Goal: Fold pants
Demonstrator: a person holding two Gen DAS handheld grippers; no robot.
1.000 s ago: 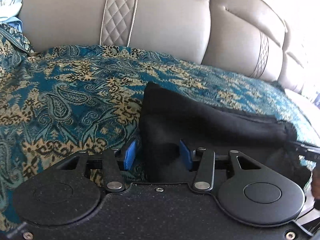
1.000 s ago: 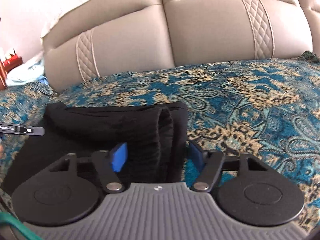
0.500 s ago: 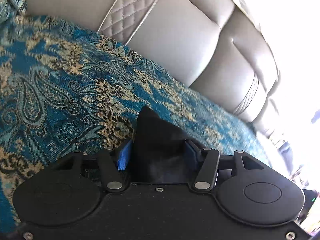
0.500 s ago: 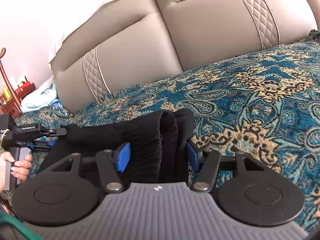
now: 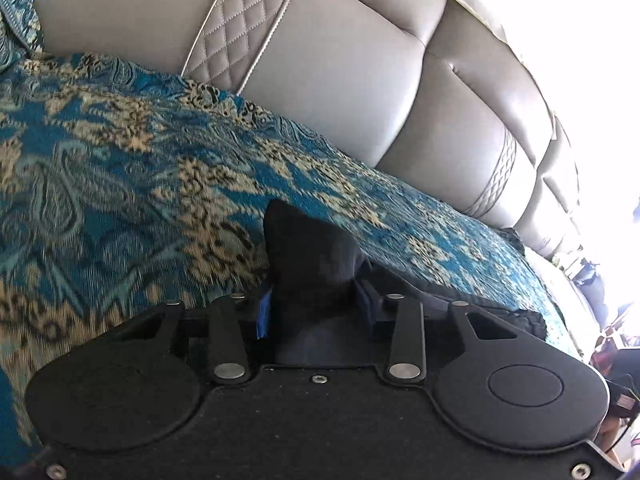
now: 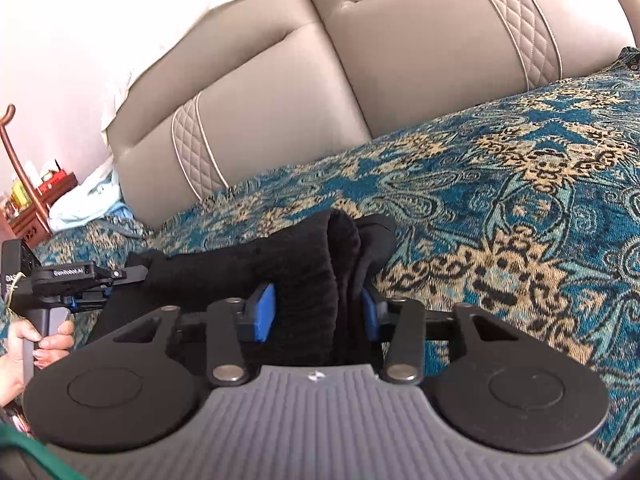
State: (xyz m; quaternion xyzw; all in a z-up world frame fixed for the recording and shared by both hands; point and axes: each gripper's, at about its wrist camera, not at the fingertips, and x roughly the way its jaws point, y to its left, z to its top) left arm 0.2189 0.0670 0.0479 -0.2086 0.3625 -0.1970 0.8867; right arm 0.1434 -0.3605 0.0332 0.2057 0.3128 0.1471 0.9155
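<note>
1. While both grippers hold the garment, the black pants [image 6: 296, 276] lie as a long, partly folded bundle on the patterned bedspread [image 6: 500, 208], in front of the padded beige headboard [image 6: 360, 88].
2. Right gripper [image 6: 318, 314]: its blue-padded jaws are clamped on the thick, ribbed end of the bundle, where several layers are stacked side by side between the pads.
3. Left gripper [image 5: 314, 312]: its jaws are closed on a pointed corner of black cloth that stands up between them; the rest of the pants [image 5: 316, 264] trails off to that gripper's right, low over the bedspread [image 5: 120, 184].
4. Governing relation — the long axis of the bundle runs from one gripper to the other. In the right wrist view the left gripper [image 6: 128, 274] appears at the far left, at the opposite end of the cloth, with the person's left hand [image 6: 24, 344] on its handle.
5. Judgement: each gripper holds its own end, so neither is nearer the middle; the coming move probably turns on carrying both ends together, across that axis, toward or away from the headboard.
6. Risk — the thin corner in the left gripper looks likelier to slip than the thick stack in the right.
</note>
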